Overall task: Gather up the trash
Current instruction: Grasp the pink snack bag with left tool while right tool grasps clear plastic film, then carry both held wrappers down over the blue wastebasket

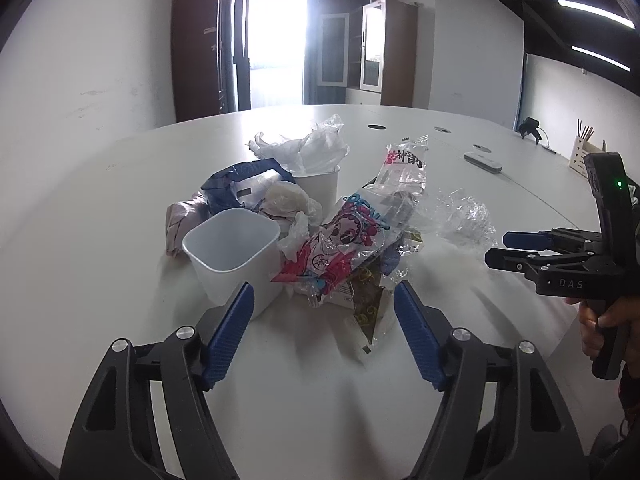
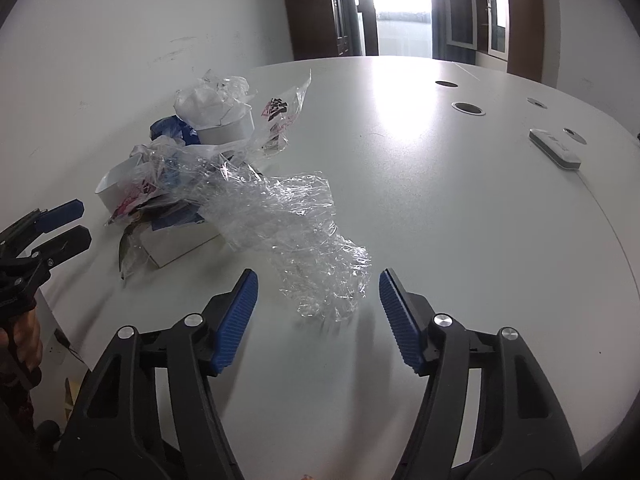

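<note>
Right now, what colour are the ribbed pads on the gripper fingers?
Blue, on black frames. Clearest in the right wrist view, on the right gripper pads.

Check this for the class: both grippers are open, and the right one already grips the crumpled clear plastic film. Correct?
Not quite. The right gripper is open around the crumpled clear plastic film, not gripping it, as the right wrist view shows. The left gripper is open too.

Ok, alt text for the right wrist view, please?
The open right gripper hovers over a white table, jaws on either side of crumpled clear plastic wrap. Behind the wrap lies a pile of snack wrappers and white tubs; the left gripper shows at the left edge.
</note>
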The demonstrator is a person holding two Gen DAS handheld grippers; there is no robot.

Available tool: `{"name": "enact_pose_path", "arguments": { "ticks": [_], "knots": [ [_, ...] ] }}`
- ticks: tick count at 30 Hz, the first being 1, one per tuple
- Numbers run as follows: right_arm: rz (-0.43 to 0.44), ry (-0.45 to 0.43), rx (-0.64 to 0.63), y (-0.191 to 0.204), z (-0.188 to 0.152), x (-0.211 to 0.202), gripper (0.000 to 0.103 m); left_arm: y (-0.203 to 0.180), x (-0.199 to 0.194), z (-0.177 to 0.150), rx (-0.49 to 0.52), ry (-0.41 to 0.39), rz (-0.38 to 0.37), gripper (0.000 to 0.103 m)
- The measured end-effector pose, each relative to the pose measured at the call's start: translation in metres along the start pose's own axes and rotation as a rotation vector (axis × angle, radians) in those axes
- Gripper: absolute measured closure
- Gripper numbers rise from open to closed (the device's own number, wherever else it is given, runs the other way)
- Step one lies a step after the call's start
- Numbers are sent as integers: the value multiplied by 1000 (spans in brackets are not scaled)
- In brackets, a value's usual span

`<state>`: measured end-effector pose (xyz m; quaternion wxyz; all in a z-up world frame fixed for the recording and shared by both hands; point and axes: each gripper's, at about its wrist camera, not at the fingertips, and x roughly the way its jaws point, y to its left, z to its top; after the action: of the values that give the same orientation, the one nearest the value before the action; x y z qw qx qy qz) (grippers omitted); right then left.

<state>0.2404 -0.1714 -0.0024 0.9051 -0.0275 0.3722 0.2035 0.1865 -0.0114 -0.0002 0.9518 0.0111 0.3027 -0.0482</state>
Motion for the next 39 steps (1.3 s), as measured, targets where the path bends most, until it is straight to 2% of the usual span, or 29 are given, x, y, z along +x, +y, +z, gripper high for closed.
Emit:
{"name": "enact_pose_path", "arguments": {
  "ticks": [2,4,5,7,10,16,20,23,28,31,36,39],
  "knots": [
    [9,14,0,-2,1,5,56,1,10,2,3,19,0,41],
    [16,27,1,-5,1,8,70,-1,18,5,14,32,-1,51],
    [18,29,3,-5,1,9,74,-2,21,5,21,37,0,53],
    [27,29,3,-5,1,10,82,-5,27,7,33,42,9,73],
    [22,20,-4,-4,1,8,88,-9,28,8,42,38,12,91],
    [34,-34,34,-7,-8,-12,95,-8,-5,11,-27,-57,8,96],
    [51,-66,57,-5,-20,-33,96,0,-29,13,-69,-114,73,96],
    [57,-82,53,2,-33,-52,96,9,-49,10,-125,-121,48,96],
    [67,-99,11,22,-62,-85,96,14,-96,-17,-172,-154,12,96],
    [73,-106,-6,33,-81,-99,96,13,-120,-36,-178,-141,0,96],
    [101,-102,-5,45,-110,-113,96,12,-161,-72,-169,-120,35,96],
    [108,-106,-29,53,-128,-127,96,16,-181,-96,-180,-93,27,96]
  ]
}}
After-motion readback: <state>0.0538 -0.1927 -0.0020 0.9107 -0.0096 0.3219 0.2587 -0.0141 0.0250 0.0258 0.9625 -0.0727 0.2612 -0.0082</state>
